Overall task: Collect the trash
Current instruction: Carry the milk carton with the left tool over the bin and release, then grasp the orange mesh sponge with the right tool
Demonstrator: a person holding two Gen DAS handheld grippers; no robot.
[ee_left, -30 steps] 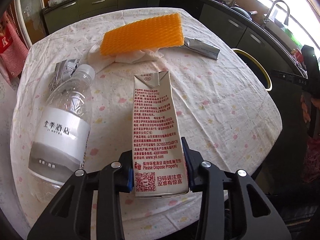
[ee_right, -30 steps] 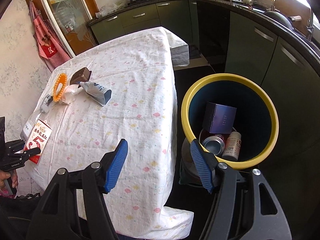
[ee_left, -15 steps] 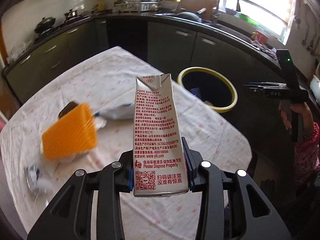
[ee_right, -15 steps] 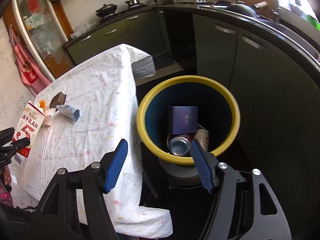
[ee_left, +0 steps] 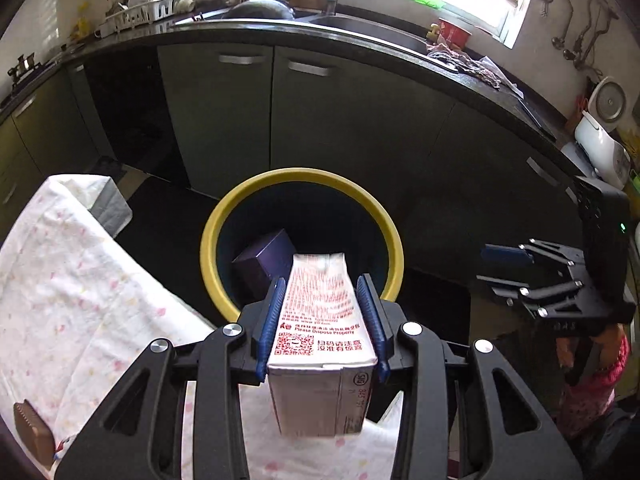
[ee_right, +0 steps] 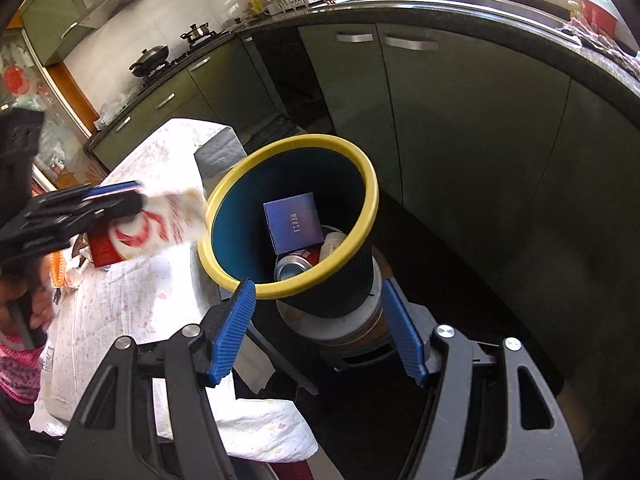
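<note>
Milk carton [ee_left: 320, 320]: white with red print, clamped between the blue pads of the left gripper [ee_left: 322, 312], pads pressed flat on its two side faces. Carton points away from the camera, far end toward the mouth of the waste bin [ee_left: 296, 176]. In the right wrist view the carton [ee_right: 160, 224] hangs in the air just beside the bin's yellow rim, above the table edge; whether it is touching the rim cannot be told.

Waste bin: dark body, yellow rim, standing on the floor close beside the table [ee_left: 80, 280]. Contents visible from the right wrist view: purple box [ee_right: 292, 222], drink can [ee_right: 294, 266], a pale cup partly hidden beside them.

Right gripper [ee_right: 320, 328]: jaws well apart, nothing between the pads, held over the near side of the bin. In the left wrist view it appears at the right edge, held by a hand [ee_left: 588, 352] in a pink patterned sleeve.

Table: white floral cloth; orange object and crumpled tissue at its far part, partly hidden behind the carton.
</note>
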